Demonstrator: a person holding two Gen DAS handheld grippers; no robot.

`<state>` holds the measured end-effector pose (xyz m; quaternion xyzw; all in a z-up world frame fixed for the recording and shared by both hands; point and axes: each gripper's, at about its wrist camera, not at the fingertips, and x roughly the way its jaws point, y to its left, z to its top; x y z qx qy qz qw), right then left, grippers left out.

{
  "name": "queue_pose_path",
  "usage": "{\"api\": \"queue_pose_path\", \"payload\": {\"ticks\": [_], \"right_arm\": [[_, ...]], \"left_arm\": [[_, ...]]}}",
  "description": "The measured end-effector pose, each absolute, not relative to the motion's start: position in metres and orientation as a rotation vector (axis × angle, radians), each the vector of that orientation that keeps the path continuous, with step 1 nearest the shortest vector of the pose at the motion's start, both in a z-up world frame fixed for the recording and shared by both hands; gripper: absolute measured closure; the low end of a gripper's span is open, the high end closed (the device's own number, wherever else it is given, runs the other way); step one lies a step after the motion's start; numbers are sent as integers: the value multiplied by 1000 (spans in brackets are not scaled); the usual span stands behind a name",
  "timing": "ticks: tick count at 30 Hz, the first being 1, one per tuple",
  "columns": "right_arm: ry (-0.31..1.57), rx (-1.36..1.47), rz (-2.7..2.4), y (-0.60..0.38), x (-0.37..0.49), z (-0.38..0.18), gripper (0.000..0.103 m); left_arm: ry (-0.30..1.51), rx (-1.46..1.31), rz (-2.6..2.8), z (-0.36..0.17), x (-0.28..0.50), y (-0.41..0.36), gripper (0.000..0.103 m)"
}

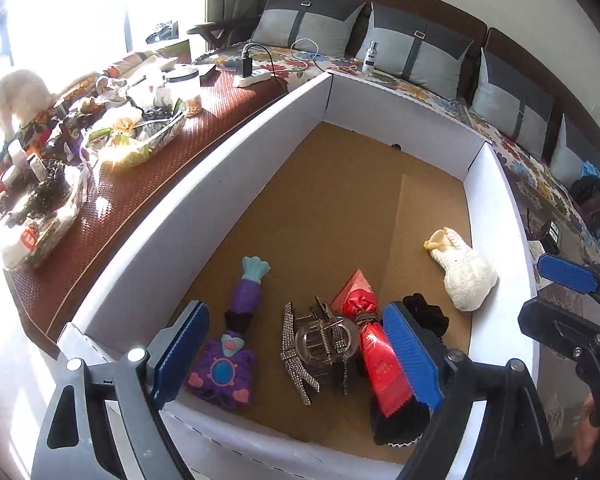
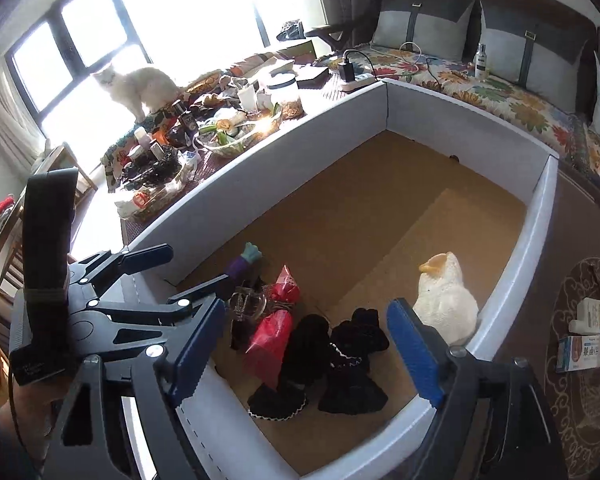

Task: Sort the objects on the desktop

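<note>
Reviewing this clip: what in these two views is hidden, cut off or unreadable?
- Left wrist view: the red packet has its right edge behind the left gripper, whose right finger covers it.
- Left wrist view: the black fabric is half covered by that finger.
- Right wrist view: the clear hair clip is partly behind the left gripper's fingers.
- Right wrist view: print on the box is too small.

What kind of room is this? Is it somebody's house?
Most likely a living room in a home. A long sofa with grey cushions runs along the wall, a white cat stands by the sunny window, and a cluttered table sits beside the white box of things.
</note>
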<state>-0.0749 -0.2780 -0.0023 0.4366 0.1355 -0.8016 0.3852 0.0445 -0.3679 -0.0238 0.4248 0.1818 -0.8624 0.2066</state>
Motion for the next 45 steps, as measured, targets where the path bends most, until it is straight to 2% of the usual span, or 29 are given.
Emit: {"api": "queue_pose_path", "payload": {"ticks": [3, 7, 15, 20, 27, 32, 35, 38, 41, 45], "right_arm": [[325, 1050, -2147, -236, -85, 6, 17], [315, 973, -2329, -162, -100, 9, 6], [442, 1120, -2565, 9, -123, -51, 6], [429, 1215, -2667, 101, -124, -72, 6], [342, 1305, -2742, 158, -124, -84, 6], [350, 1333, -2730, 163, -116, -99, 6], [340, 1310, -2738, 164, -113, -99, 5], [316, 1334, -2734, 166, -116, -101, 0], [243, 1358, -2711, 171, -119, -103, 0], [244, 1358, -2712, 170, -117, -104, 0]], "left_arm": [[499, 1111, -2436, -11, 44, -352, 14], [460, 1041, -2528, 9, 44, -314, 14], [433, 994, -2800, 46, 31, -207, 14], [424, 1060, -2954, 50, 10, -133, 14], [329, 1321, -2971, -19, -31, -40, 14], [251, 1459, -2883, -69, -53, -13, 14], [210, 1476, -2853, -82, -61, -8, 14], [177, 1471, -2823, -89, -71, -9, 14], [198, 1464, -2798, -94, -80, -14, 14], [223, 1474, -2766, -101, -89, -18, 14]]}}
